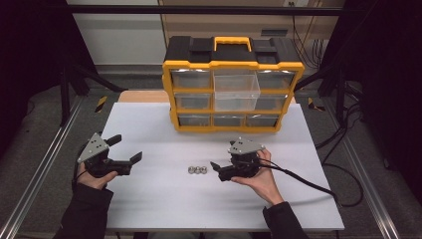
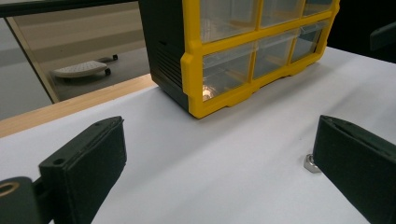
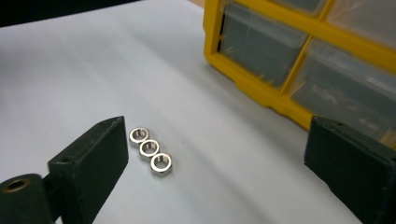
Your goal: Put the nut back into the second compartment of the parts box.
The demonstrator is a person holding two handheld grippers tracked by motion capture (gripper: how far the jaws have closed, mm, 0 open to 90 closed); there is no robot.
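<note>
- Three nuts (image 1: 197,170) lie in a short row on the white table (image 1: 149,199), touching one another, near its middle and in front of the cabinet (image 1: 232,84).
- The right gripper (image 1: 215,166) sits just right of the nuts, low over the table, pointing left at them. Its jaws stand wide open, holding nothing.
- In the right gripper view the nuts (image 3: 151,150) lie just beside the left jaw, inside the gap; the right jaw is well apart from them.
- The left gripper (image 1: 127,149) rests at the table's left side, well apart from the nuts, pointing right. Its jaws are spread wide and empty.
- In the left gripper view one nut (image 2: 310,163) peeks out beside the right jaw.
- The yellow-and-black cabinet stands at the table's far edge, with clear drawers; one drawer (image 1: 237,89) in the middle column is pulled out.
- A hand (image 1: 261,180) holds the right gripper from below.
</note>
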